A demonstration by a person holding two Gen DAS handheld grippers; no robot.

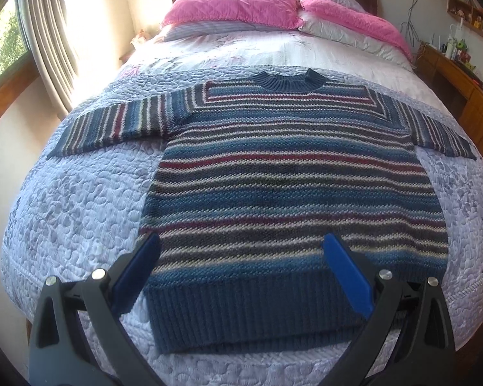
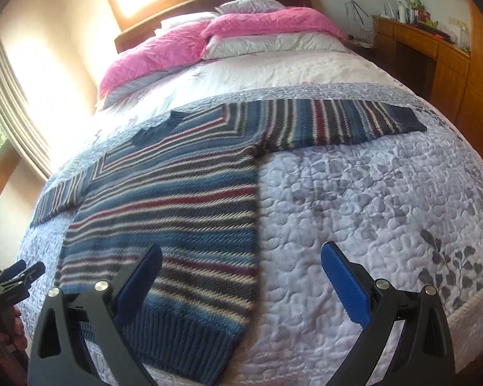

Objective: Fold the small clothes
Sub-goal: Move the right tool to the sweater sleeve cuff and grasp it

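Fingers: standing wide apart on both the left gripper and the right gripper, gripping nothing, hovering near the hem.
Bed: carrying everything on a puckered quilt; risking pinching the quilt along with the knit.
Sweater: lying flat, face up, sleeves spread; likely stretching or skewing under uneven pulling.
Right sleeve: reaching toward the bed's edge; possibly dragging off-line during folding.

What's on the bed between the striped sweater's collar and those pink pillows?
Nothing but bedding: past the sweater collar lies bare lilac quilt, then a pale floral cover, up to the pink pillows. The left wrist view shows it best.
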